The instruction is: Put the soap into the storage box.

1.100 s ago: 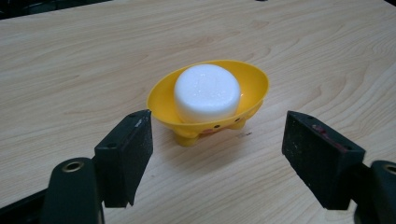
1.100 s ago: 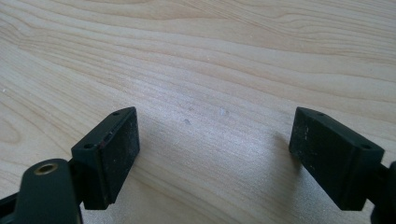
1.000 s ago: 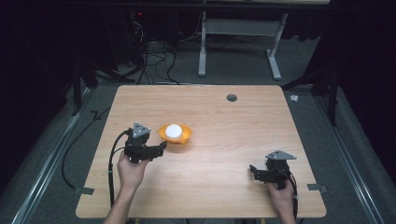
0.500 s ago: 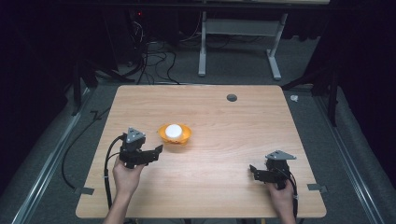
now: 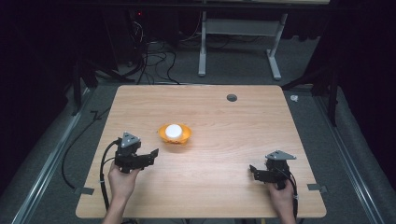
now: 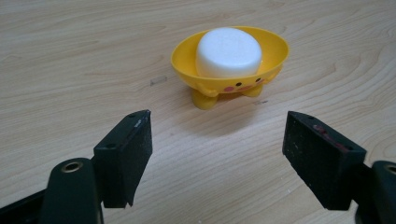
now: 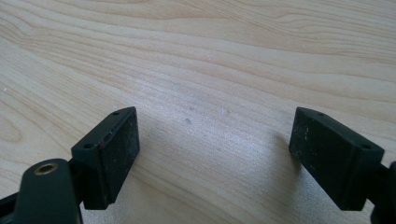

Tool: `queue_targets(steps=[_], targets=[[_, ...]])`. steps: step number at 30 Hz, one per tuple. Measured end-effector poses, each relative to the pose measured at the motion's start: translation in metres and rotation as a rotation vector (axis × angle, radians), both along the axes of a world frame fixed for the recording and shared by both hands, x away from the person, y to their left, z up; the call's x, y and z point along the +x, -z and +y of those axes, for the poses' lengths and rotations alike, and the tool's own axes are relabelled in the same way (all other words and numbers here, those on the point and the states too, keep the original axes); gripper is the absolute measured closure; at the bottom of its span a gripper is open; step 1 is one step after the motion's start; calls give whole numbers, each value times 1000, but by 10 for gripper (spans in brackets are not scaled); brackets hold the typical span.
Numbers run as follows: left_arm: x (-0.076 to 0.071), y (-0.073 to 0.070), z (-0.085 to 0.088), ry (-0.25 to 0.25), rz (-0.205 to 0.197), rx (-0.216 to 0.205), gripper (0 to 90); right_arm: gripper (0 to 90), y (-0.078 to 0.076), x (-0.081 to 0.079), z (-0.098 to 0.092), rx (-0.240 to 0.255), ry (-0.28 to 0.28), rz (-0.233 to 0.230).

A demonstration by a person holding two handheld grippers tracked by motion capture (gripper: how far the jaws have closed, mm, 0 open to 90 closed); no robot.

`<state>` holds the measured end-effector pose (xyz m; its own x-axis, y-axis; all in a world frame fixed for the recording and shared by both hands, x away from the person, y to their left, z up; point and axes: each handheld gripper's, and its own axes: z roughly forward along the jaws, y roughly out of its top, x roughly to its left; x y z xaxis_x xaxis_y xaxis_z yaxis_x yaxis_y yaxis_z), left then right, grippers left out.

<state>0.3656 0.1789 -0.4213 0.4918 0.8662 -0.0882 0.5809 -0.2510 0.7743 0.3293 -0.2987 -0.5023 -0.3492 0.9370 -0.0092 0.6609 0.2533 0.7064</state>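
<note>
Your left gripper's (image 6: 217, 154) fingers (image 6: 123, 156) stand wide and empty, aimed at the small yellow plastic duck-faced bowl (image 6: 229, 65) just ahead, which holds a white round foam puck (image 6: 228, 50) near mid-bench (image 5: 233, 140). Come in level, straddle the bowl's rim evenly, and close gently so it doesn't tip. Your right gripper (image 5: 264, 173), fingers also wide, rests well apart.

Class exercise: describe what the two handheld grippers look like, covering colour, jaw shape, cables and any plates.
Both the left gripper and right gripper are black, each topped by a grey three-cornered plate. Their jaws are blocky, flat-faced black pads with small screw holes. A black cable trails from each. No sleeves show on the forearms.
</note>
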Motion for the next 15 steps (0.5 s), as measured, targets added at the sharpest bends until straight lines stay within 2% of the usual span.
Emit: queue_targets(steps=[15], targets=[[-9,7,13,-27,7,-30,247,170,0,0,0,0,0,0]])
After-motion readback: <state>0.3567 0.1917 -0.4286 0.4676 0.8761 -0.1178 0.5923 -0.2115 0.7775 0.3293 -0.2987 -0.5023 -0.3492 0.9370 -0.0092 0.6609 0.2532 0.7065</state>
